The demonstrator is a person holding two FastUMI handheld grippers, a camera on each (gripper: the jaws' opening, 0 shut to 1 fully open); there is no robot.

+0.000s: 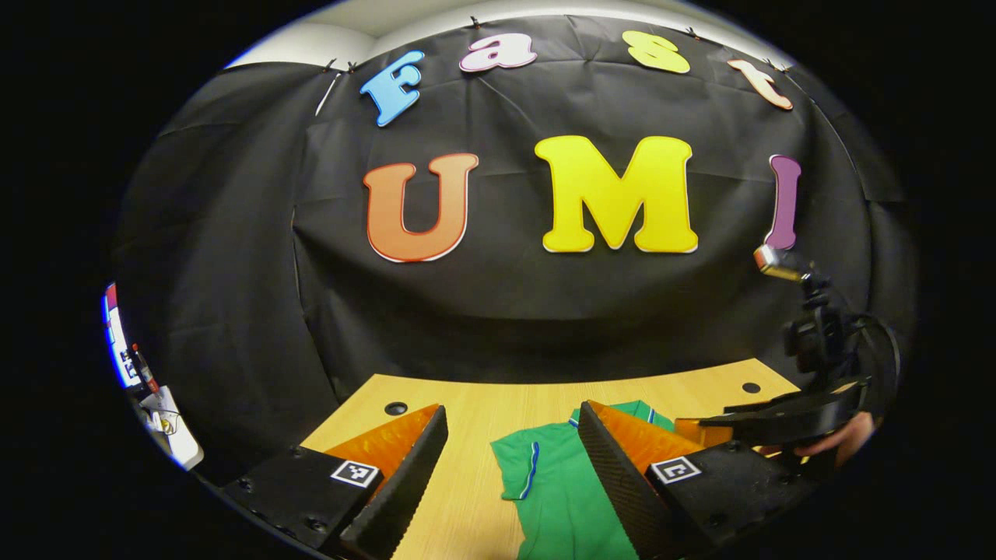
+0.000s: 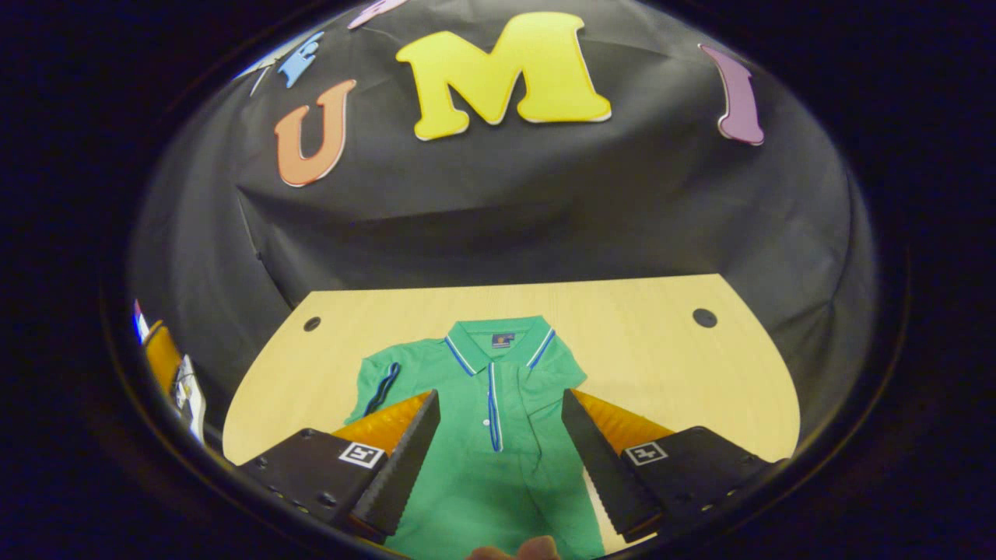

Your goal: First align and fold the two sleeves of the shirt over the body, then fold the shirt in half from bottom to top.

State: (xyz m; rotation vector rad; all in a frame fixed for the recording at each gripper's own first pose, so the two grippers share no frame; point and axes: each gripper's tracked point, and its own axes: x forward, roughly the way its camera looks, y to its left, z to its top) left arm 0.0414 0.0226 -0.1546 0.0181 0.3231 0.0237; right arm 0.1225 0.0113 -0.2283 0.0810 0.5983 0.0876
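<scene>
Both tongs, left (image 1: 510,467) and right (image 2: 498,459), hang spread and empty above the green shirt (image 2: 498,435), which lies face-up on the counter (image 2: 661,365), seemingly so each can take a sleeve.

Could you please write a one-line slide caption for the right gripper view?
Open right gripper poised above a green polo shirt lying collar-up on the wooden table, one sleeve spread out.

You have one green shirt (image 2: 498,435) with two sleeves on one wooden table (image 2: 661,350). The table has two dark round holes (image 2: 704,317) at the far corners. You hold two grippers, left gripper (image 1: 506,482) and right gripper (image 2: 498,459).
</scene>
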